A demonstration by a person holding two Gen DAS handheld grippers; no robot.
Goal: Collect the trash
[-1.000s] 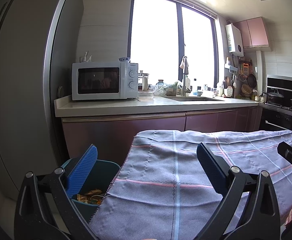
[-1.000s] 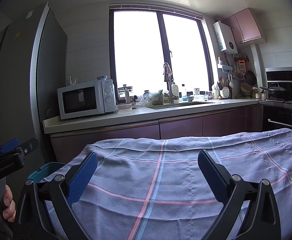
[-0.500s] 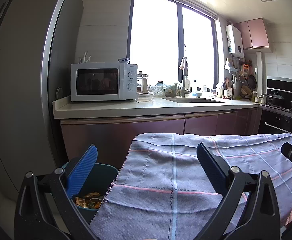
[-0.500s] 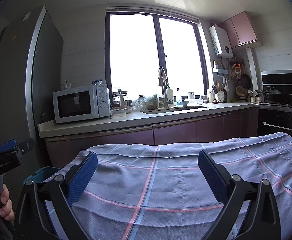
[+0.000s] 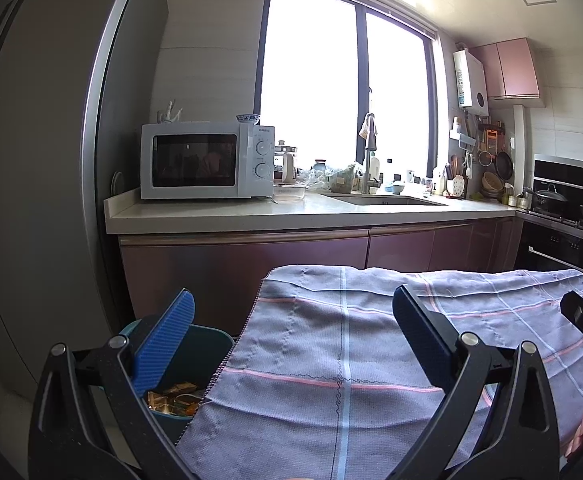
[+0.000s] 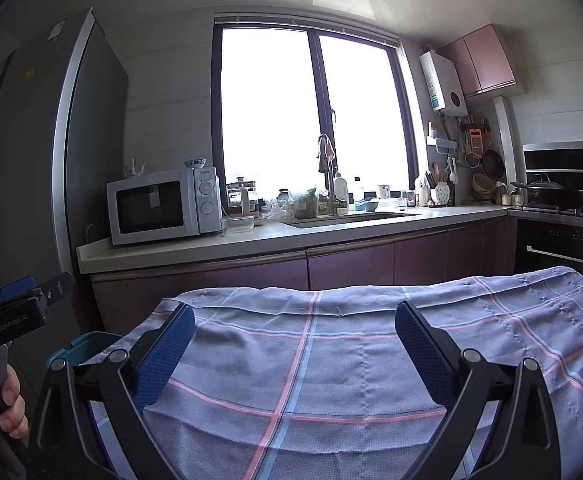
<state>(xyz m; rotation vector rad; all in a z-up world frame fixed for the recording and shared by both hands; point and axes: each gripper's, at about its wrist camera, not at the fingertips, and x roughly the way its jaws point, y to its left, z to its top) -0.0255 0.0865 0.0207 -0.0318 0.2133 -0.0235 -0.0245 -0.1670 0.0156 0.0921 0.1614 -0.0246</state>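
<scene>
While both grippers hover above the table, neither one holds anything. The left gripper [image 5: 293, 338] has its blue-padded fingers [image 5: 165, 338] spread wide apart, and the right gripper [image 6: 295, 354] likewise stands with its two blue pads far from each other, nothing between them. Below them lies a grey-lilac woven tablecloth with pink and pale blue stripes [image 5: 371, 360], covering the table and showing no loose items on the visible part. Just beside the cloth's left edge, lower than the tabletop, stands a dark teal plastic waste bin [image 5: 207, 350]; inside it, shiny golden-brown crumpled wrappers [image 5: 173, 396] lie at the bottom. In the right wrist view only the bin's rim shows past the corner of the cloth, and a person's hand [image 6: 9, 408] grips the handle of the left gripper at the frame's left edge. Behind the table runs a pale stone kitchen counter [image 5: 291, 214] over mauve cabinet fronts, carrying a white microwave oven [image 5: 207, 160] next to a tall grey refrigerator [image 5: 31, 160]. A bright window rises above the sink.
</scene>
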